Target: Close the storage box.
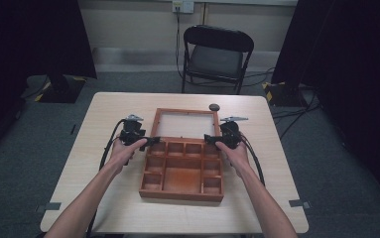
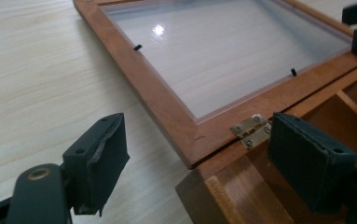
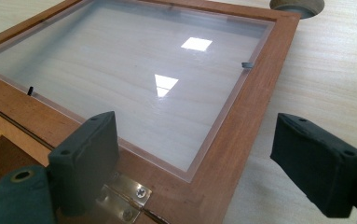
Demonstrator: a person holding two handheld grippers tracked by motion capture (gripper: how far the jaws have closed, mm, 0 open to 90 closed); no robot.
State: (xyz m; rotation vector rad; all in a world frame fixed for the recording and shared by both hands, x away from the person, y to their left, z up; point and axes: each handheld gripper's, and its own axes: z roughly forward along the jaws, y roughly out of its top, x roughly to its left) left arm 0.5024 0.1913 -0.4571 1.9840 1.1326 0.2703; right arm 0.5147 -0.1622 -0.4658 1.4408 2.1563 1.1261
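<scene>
Showing round knob (image 3: pixel 297 4), brass hinge (image 3: pixel 122 198)

jaws: two black padded jaws seen at lower left and lower right of the right gripper (image 3: pixel 209 163), held apart, nothing clamped
lid (image 3: pixel 241 126): wooden frame with clear pane, laid flat, spanning upper left to bottom centre
hinge (image 3: pixel 125 198): brass, bottom left, beside left jaw
table (image 3: pixel 325 70): light wood, right side
round object (image 3: pixel 297 5): top right edge, partly cut off
</scene>
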